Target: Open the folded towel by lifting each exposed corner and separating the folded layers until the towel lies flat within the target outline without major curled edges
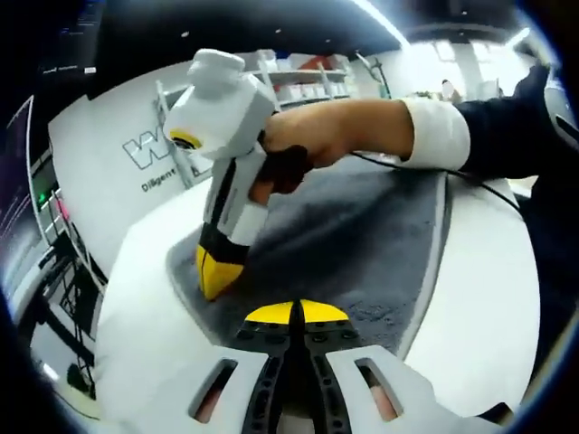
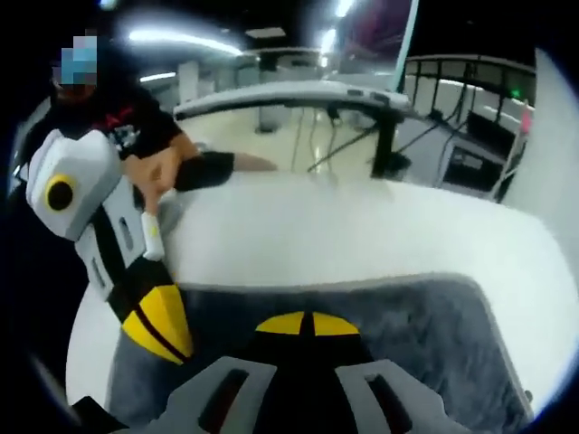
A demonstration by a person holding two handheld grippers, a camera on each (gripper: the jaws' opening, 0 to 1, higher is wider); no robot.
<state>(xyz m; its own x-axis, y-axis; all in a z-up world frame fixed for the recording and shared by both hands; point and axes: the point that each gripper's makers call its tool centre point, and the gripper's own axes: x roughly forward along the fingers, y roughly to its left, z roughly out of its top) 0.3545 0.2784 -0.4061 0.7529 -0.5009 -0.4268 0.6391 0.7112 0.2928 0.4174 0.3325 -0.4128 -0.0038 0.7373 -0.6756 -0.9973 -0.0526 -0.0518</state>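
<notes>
In the left gripper view, the grey towel (image 1: 362,244) is lying spread across the middle of the frame on the white bench (image 1: 479,307), while the left gripper (image 1: 297,312) is sitting at the bottom centre with its yellow-tipped fingers pressed together, apparently on nothing. The right gripper (image 1: 217,271), held by a hand (image 1: 312,136), is coming down from the upper left onto the towel's corner at left centre; whether it is pinching cloth I cannot tell. In the right gripper view, the towel is filling the lower frame, the right gripper at bottom centre and the left gripper at lower left. The towel is looking soft, thick and limp, so taking a corner edge seems best.
</notes>
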